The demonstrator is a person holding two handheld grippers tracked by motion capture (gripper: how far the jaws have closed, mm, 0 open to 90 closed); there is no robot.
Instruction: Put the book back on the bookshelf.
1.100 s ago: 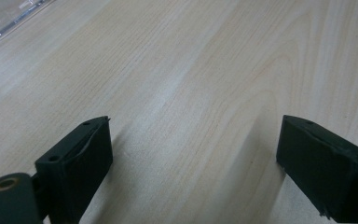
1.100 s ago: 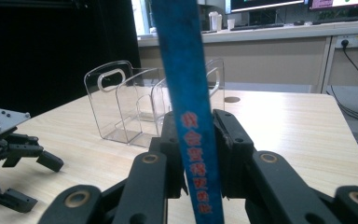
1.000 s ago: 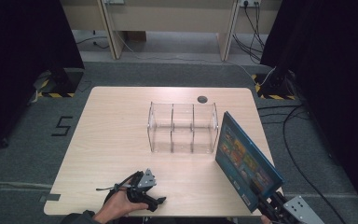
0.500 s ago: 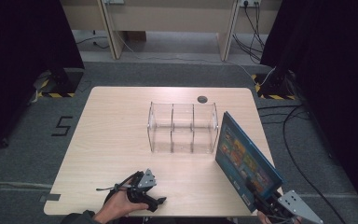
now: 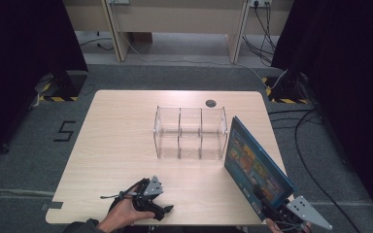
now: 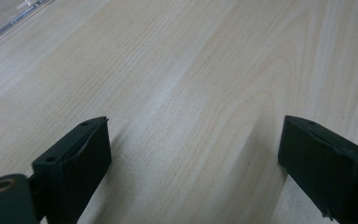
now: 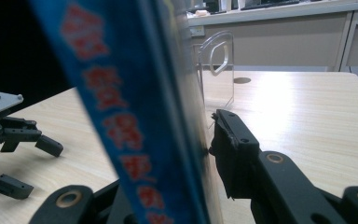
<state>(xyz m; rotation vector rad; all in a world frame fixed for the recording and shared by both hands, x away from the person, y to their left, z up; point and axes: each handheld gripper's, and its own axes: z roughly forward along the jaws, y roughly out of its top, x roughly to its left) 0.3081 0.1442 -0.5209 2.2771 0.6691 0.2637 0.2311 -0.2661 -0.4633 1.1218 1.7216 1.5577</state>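
I have the blue book [image 5: 255, 167] clamped by its lower edge in my right gripper [image 5: 277, 213], held tilted just right of the clear organizer [image 5: 190, 132]. My left gripper [image 5: 155, 206] rests in front of the organizer, jaws apart and empty. Next, I judge, comes standing the book upright and sliding it into a slot.

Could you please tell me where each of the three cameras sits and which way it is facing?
High view: above the person's side, looking forward and down on the table; left hand shows.
Left gripper view: rides the left gripper, facing bare tabletop between open jaws.
Right gripper view: rides the right gripper, along the clamped blue book.
Shared: high and right views show the clear organizer.
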